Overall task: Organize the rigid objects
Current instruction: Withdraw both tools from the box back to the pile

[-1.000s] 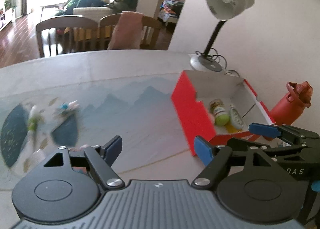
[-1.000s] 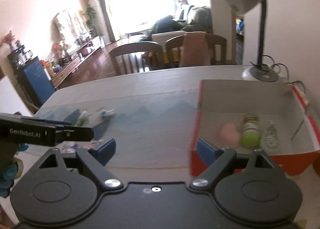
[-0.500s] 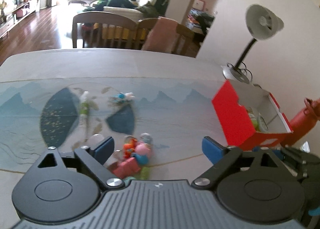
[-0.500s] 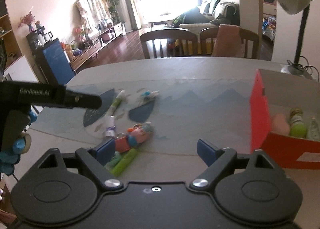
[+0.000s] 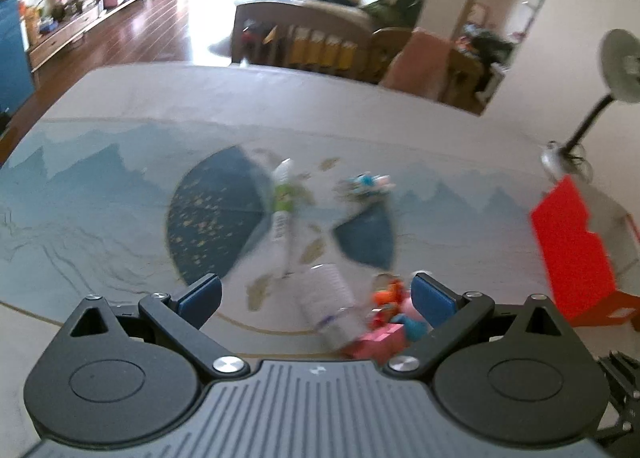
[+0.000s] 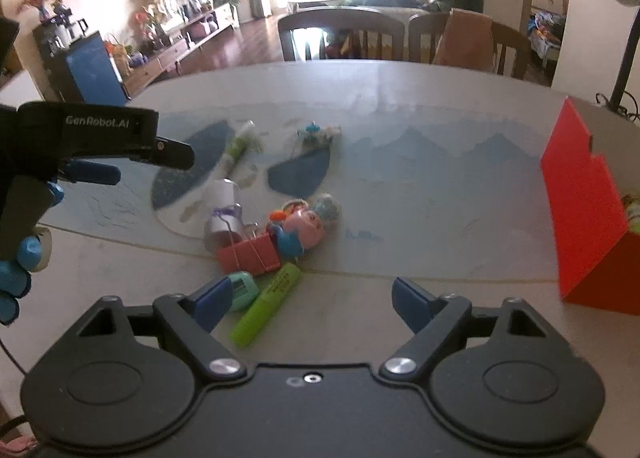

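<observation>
A pile of small toys lies on the printed mat: a pink pig figure point(image 6: 304, 228), a red clip box point(image 6: 250, 254), a white bottle point(image 6: 224, 214), a green marker point(image 6: 268, 308) and a teal piece point(image 6: 242, 290). My right gripper point(image 6: 312, 298) hangs open just in front of the pile, its left finger by the teal piece. My left gripper point(image 5: 316, 292) has its jaws opening; the white bottle point(image 5: 328, 298) and the pig point(image 5: 400, 310) show between them, untouched. The red box point(image 6: 580, 194) stands at the right.
A green-and-white tube point(image 6: 238, 148) and a small blue toy point(image 6: 316, 134) lie farther back on the mat. The left tool's black housing point(image 6: 100, 126) and a blue-gloved hand point(image 6: 16, 258) fill the left edge. Chairs point(image 6: 340, 34) line the table's far side. A lamp point(image 5: 622, 62) stands by the wall.
Both views have swung left and down, from the red box to the toy pile, which now sits close to the fingers. The left jaws have spread wider.
</observation>
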The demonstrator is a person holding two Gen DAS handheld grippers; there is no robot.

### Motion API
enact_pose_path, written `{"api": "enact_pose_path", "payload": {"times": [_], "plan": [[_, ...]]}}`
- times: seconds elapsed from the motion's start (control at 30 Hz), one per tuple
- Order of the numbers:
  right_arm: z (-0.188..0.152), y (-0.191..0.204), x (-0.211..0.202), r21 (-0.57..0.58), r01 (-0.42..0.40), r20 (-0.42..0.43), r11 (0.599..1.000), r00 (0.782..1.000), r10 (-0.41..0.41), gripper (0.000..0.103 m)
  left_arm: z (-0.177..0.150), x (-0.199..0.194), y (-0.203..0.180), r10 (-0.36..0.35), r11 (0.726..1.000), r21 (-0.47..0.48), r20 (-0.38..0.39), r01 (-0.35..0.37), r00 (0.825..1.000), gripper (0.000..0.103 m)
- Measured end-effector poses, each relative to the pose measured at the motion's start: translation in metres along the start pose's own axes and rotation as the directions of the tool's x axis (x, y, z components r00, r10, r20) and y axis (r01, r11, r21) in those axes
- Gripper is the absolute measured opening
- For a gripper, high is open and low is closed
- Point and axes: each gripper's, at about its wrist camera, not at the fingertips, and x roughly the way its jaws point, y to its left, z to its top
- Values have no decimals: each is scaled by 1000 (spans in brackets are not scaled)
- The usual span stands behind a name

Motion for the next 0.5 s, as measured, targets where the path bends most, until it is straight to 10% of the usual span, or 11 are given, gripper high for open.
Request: {"api": "enact_pose_path", "payload": {"times": [0.5], "plan": [[7, 6, 56, 52, 63, -83, 997, 995, -58, 80, -3, 62, 3, 96, 995, -3, -76, -96, 992, 102]]}}
